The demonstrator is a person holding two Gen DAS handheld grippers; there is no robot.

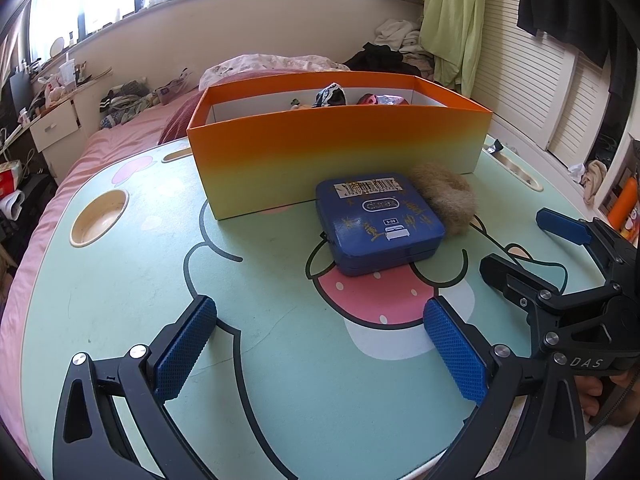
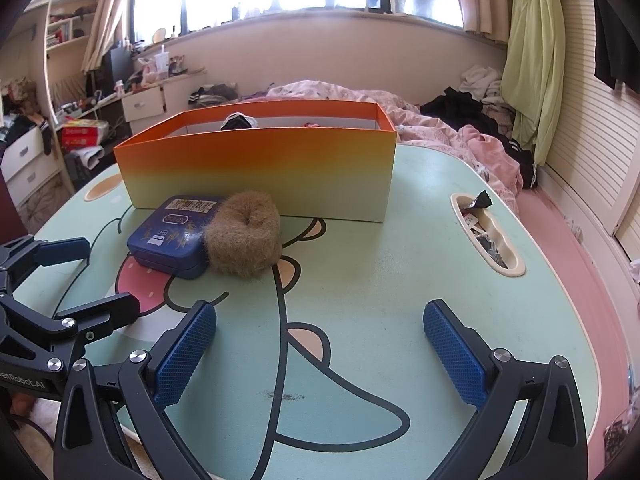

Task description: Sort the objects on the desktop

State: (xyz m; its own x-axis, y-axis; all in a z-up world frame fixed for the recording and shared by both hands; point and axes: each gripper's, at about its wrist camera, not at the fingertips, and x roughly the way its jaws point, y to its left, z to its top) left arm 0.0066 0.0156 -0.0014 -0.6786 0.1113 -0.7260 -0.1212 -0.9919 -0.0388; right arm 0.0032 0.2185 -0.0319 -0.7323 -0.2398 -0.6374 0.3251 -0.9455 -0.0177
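Both wrist cams low over table (image 1: 280,360), facing shared orange box (image 1: 340,152), side-by-side.

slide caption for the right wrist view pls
Open right tool facing a blue tin and furry scrunchie before an orange box.

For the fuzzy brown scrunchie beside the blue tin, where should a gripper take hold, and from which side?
Probably from above with the right gripper, whose jaws stand open. Pinch the fuzzy brown scrunchie across its outer ring on the side away from the blue tin, which it touches; the soft, squat ring should compress between the pads.
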